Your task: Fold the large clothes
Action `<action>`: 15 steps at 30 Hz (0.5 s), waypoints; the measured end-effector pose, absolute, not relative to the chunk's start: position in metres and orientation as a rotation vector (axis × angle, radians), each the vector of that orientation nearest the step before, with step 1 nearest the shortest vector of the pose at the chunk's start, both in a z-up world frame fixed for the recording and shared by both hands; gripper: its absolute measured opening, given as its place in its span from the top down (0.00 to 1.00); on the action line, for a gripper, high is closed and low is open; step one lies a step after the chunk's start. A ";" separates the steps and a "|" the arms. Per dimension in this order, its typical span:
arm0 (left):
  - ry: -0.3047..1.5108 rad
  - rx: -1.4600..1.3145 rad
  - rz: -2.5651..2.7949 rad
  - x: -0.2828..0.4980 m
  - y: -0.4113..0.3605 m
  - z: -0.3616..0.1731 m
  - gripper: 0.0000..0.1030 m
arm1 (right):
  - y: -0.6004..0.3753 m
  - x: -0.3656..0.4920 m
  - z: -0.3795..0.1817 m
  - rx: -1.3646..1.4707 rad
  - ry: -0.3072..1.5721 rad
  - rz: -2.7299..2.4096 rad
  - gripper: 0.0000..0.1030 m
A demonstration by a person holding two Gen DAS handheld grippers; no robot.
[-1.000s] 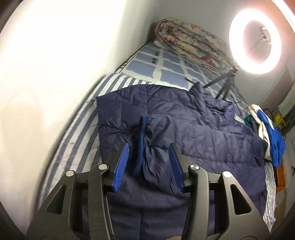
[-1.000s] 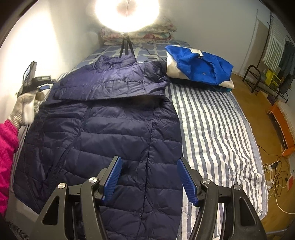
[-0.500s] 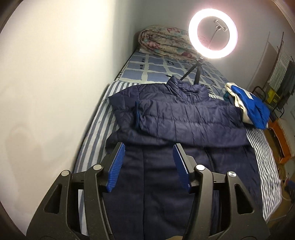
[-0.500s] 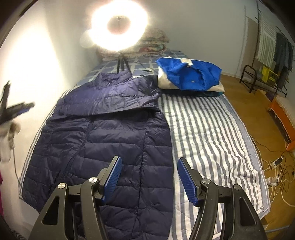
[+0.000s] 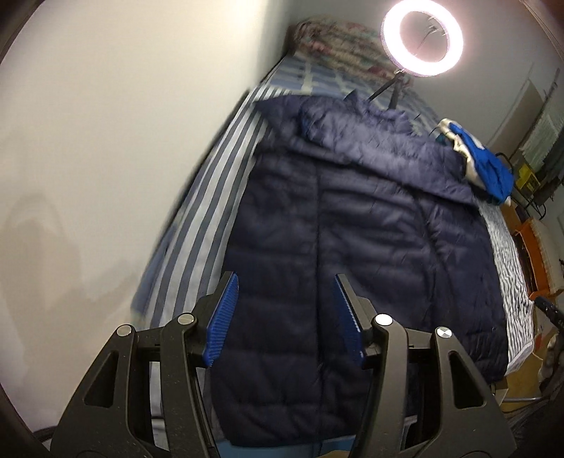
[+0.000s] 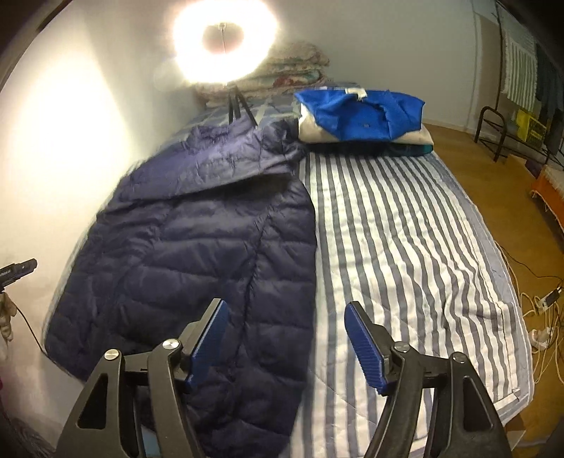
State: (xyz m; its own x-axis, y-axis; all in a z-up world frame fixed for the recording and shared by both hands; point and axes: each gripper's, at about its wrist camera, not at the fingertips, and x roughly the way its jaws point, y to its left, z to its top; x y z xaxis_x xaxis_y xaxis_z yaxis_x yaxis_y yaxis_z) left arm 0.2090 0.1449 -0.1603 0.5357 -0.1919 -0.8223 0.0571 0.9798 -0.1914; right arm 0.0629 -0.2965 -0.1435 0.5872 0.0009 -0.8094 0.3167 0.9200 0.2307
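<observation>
Left gripper (image 5: 286, 317): we hold it above the near end of the bed, over the hem of the jacket; its two blue pads are spread wide and nothing is between them.

Right gripper (image 6: 286, 347): we hold it also above the near end, over the right side border of the jacket; the pads are spread wide and they pinch nothing.

Navy puffer jacket (image 6: 197, 246): it lies flat along the wall side of the bed, with the hem at the near edge and the collar toward the far end. In the left wrist view (image 5: 352, 239) we see a sleeve folded across the chest, from the wall side to the open side.

Bed with striped cover (image 6: 405, 246): the half on the open side is bare stripes, from the near edge up to the pile of clothes.

Folded clothes (image 6: 363, 116): a blue garment on top of a white one, near the far end on the open side, just beside the shoulder of the jacket.

Ring light (image 6: 225, 33): it stands on a small tripod on the bed, behind the collar of the jacket, and it is lit.

Rolled quilt (image 5: 338, 45): it lies at the far end of the bed, against the wall.
</observation>
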 end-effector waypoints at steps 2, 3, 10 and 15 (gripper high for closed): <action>1.032 -0.197 -0.145 0.204 0.156 -0.177 0.45 | -0.300 0.058 -0.152 0.396 0.950 -0.165 0.28; 1.056 -0.217 -0.140 0.201 0.161 -0.187 0.45 | -0.302 0.055 -0.157 0.412 0.959 -0.156 0.28; 1.147 -0.225 -0.124 0.190 0.172 -0.226 0.45 | -0.312 0.046 -0.186 0.466 1.003 -0.128 0.27; 1.164 -0.266 -0.121 0.183 0.183 -0.234 0.45 | -0.314 0.045 -0.207 0.504 1.027 -0.112 0.27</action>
State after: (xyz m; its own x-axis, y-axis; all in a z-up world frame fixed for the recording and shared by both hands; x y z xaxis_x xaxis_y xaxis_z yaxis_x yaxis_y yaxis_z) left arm 0.1831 0.1829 -0.2337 0.3933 -0.2311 -0.8899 -0.0435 0.9621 -0.2691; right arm 0.0449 -0.3140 -0.2072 0.5226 0.1428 -0.8405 0.3203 0.8807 0.3489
